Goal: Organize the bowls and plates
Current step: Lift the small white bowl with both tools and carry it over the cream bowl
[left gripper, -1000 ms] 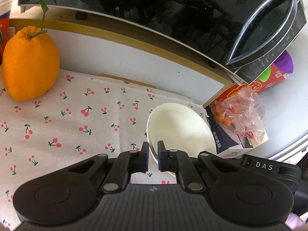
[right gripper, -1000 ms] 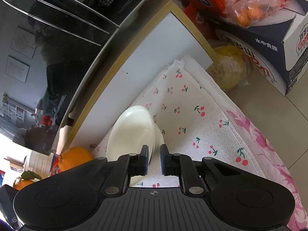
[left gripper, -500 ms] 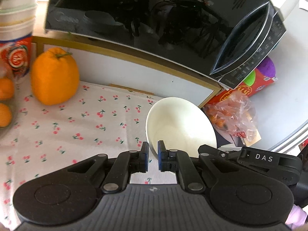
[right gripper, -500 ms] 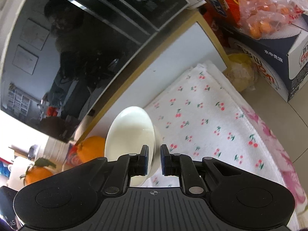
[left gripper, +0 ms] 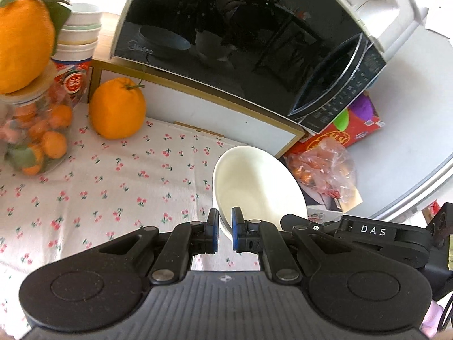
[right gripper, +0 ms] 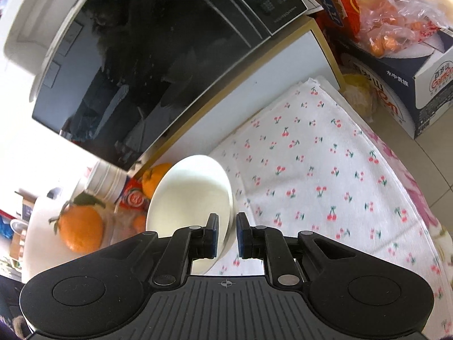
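- We are clenching the left gripper (left gripper: 225, 231) on the near rim of a bowl (left gripper: 254, 181).
- We are clenching the right gripper (right gripper: 227, 233) on the plate (right gripper: 189, 195) above the cloth (right gripper: 325, 187).

The cherry-print cloth (left gripper: 119, 187) lies bare across its middle, giving open room. The microwave (left gripper: 240, 45) on its white shelf (left gripper: 215, 113) walls off the back. At the left stand a big orange (left gripper: 117, 112) and a jar of small oranges (left gripper: 34, 133); at the right a bag of fruit (left gripper: 322, 167) on a box (right gripper: 396, 79).
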Motion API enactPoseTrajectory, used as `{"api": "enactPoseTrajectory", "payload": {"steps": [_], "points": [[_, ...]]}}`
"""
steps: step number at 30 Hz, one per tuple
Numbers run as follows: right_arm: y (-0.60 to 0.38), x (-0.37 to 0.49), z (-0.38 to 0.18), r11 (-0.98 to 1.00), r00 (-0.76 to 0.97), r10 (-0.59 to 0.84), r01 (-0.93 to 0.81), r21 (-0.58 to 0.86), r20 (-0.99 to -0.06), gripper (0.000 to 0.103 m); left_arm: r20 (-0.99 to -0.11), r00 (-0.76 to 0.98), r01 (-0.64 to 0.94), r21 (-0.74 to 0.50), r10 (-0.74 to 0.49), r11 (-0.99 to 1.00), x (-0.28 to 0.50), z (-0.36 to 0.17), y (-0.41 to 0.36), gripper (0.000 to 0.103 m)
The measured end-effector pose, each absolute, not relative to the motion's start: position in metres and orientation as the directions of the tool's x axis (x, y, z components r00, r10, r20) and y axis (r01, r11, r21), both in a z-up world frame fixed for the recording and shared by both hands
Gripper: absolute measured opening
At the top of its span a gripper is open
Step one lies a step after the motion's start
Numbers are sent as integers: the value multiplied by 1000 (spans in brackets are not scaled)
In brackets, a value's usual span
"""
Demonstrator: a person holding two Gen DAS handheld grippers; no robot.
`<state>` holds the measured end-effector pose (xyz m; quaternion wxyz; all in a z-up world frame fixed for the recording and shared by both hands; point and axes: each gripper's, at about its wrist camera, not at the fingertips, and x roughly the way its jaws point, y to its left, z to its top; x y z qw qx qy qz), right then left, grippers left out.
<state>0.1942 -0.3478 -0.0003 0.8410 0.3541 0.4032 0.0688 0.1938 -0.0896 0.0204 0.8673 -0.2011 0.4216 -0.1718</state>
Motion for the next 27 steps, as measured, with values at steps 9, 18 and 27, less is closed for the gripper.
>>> {"api": "enactPoseTrajectory", "payload": {"steps": [9,18,27], "points": [[-330,143,7,763,662,383,167,625,-644,14,-668,556,120,-524,-494,844,147,19,-73,8],[-317,100,2,782,656,366,167,600,-660,14,-667,521,102,-571,-533,815,107,7,-57,9],[-305,72,-11,814,658,323,174,555,-680,15,-669,499,121,-576,-551,808,84,-3,-54,9]]}}
